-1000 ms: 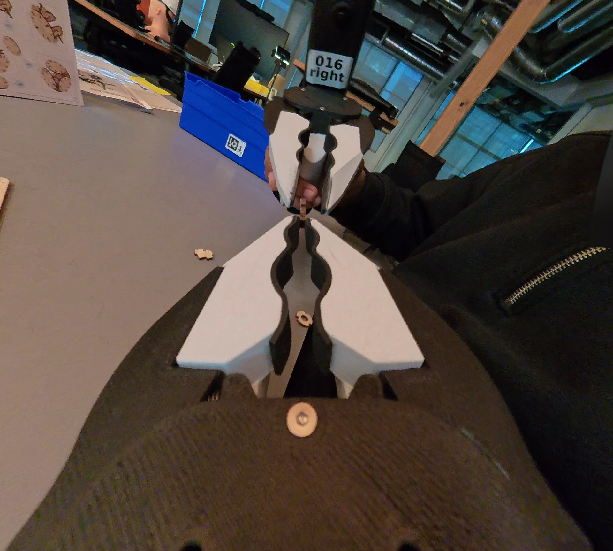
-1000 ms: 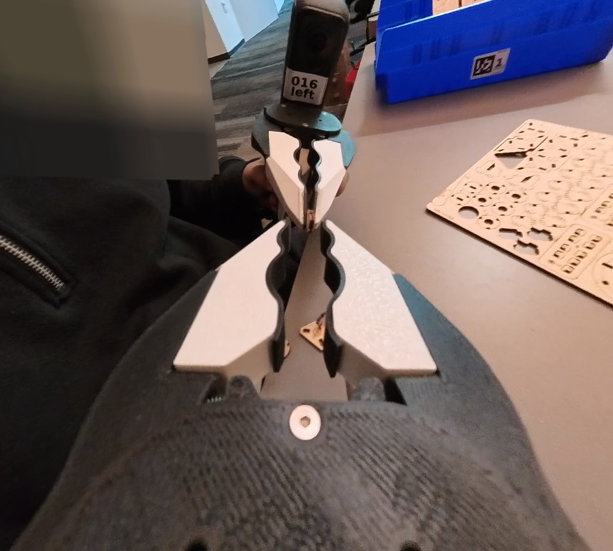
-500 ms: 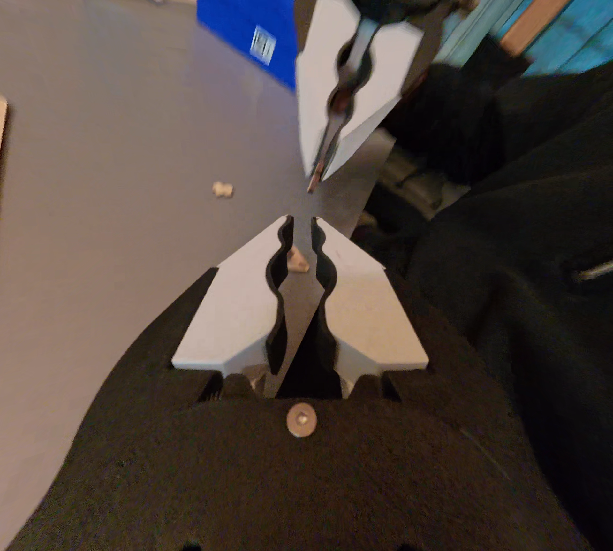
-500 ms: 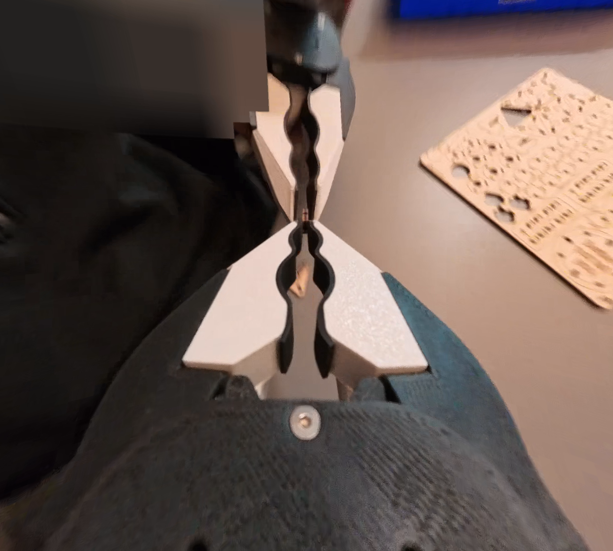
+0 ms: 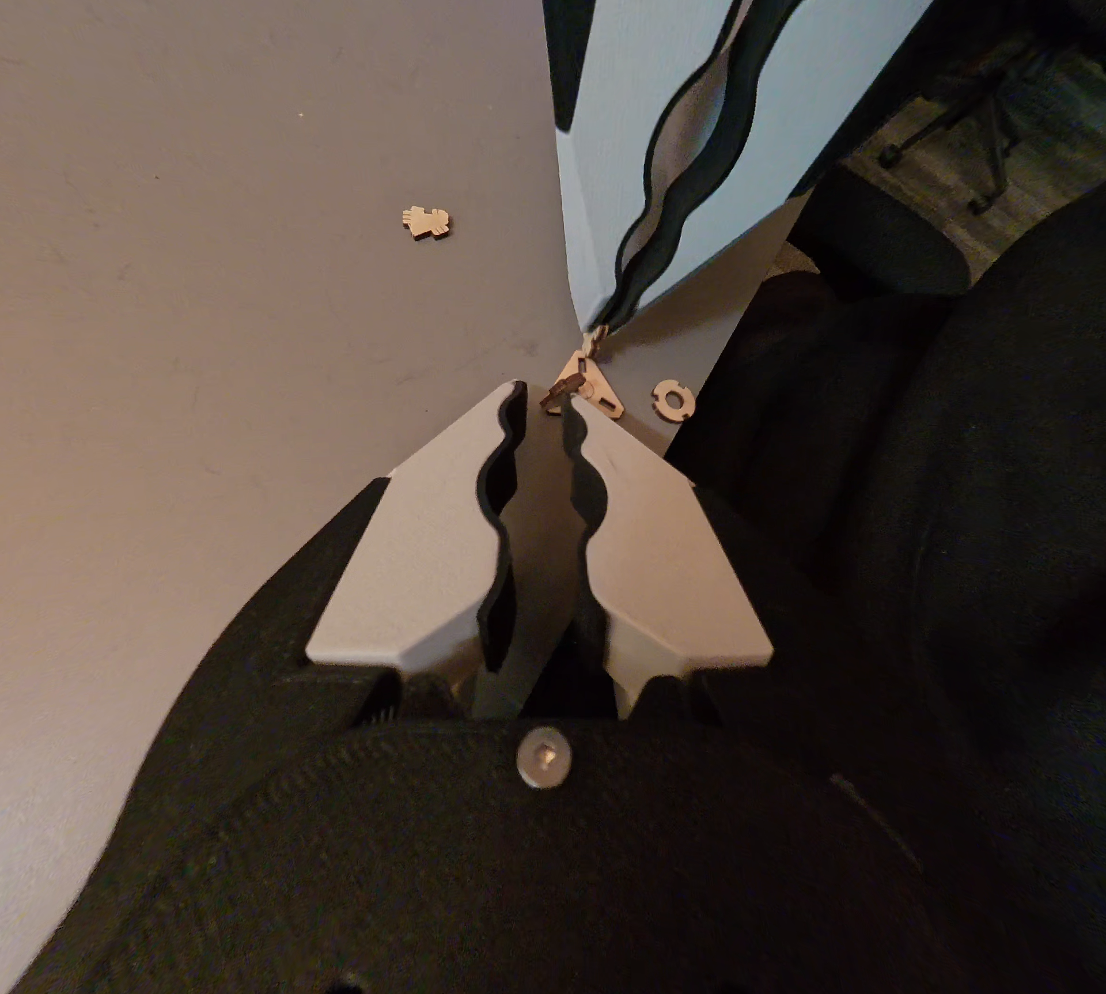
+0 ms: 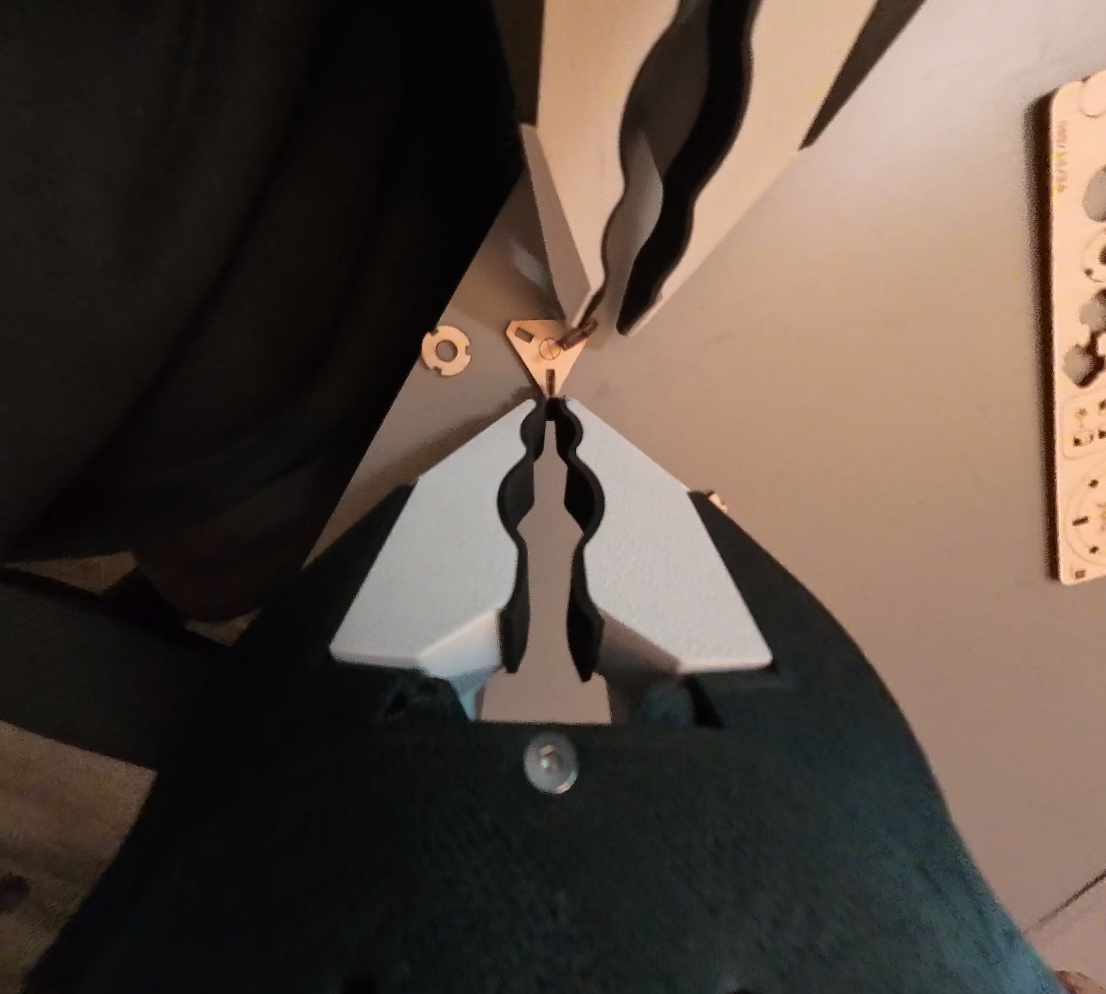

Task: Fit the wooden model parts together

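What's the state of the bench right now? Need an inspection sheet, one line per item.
Surface: grey table, bare apart from small wooden parts.
Parts: triangular wooden plate lying flat near the table edge, between both tool tips; notched wooden ring beside it.
Clutter: loose wooden piece alone on the table; punched wooden sheet off to one side.
Grippers: left tool open, a dark wooden peg leaning at one fingertip over the plate; right tool shut on a pale wooden bit above a plate corner.
Cables: nothing seen.
Surroundings: person's dark clothing at the table edge; chair base on the floor.
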The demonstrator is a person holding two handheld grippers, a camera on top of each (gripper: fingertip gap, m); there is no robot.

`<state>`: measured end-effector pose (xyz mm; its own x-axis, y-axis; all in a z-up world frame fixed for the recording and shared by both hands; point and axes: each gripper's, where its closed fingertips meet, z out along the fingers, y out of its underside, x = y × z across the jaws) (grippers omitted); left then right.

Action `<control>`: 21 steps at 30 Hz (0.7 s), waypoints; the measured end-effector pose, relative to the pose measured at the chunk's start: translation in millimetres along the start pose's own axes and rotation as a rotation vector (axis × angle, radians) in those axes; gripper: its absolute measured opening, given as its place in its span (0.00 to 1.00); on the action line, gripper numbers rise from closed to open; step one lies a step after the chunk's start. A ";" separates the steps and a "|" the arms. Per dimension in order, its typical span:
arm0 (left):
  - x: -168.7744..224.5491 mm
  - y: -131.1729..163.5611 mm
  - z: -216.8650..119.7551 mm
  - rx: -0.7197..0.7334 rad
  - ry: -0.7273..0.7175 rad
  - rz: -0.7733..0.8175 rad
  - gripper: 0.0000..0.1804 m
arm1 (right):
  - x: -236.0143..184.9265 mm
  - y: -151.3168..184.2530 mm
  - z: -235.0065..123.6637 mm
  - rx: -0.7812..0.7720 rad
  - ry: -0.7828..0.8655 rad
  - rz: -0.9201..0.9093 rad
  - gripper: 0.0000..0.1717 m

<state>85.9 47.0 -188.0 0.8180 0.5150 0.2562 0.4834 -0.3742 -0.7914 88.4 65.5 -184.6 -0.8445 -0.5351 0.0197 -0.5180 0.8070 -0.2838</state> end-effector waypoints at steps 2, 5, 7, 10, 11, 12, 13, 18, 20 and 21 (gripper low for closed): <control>-0.5 -0.1 -0.3 0.004 0.000 -0.001 0.05 | -0.5 -0.4 1.7 -0.023 -0.008 -0.029 0.00; -0.7 -0.3 -0.4 0.007 -0.002 0.003 0.04 | -0.2 -3.0 2.5 -0.036 -0.015 -0.055 0.00; -1.0 -0.2 -0.3 0.006 -0.006 0.003 0.04 | -1.2 -3.9 3.9 -0.045 -0.032 -0.054 0.00; -1.2 0.2 -0.4 0.004 -0.010 0.004 0.03 | -0.5 -3.7 5.1 -0.057 -0.044 -0.042 0.00; -0.9 0.3 -0.5 0.004 -0.009 0.004 0.03 | 0.1 -3.9 5.1 -0.058 -0.045 -0.034 0.00; -0.9 0.3 -0.5 0.004 -0.008 0.002 0.03 | 0.2 -4.0 5.1 -0.060 -0.050 -0.023 0.00; -0.9 0.2 -0.5 0.005 -0.009 0.002 0.03 | 0.3 -4.1 5.1 -0.062 -0.055 -0.007 0.00; -1.9 -0.6 -0.9 0.013 -0.007 -0.011 0.02 | 0.5 -3.4 4.8 -0.067 -0.083 0.070 0.00; -2.5 -0.8 -0.9 0.015 -0.012 -0.007 0.01 | 0.6 -2.2 4.4 -0.081 -0.083 0.080 0.00; -2.9 -0.7 -0.9 0.016 -0.018 0.002 0.00 | 0.5 -1.9 4.3 -0.088 -0.083 0.084 0.00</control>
<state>83.5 45.1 -187.6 0.8134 0.5277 0.2448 0.4765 -0.3630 -0.8007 89.6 62.6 -188.1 -0.8734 -0.4803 -0.0808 -0.4586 0.8668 -0.1957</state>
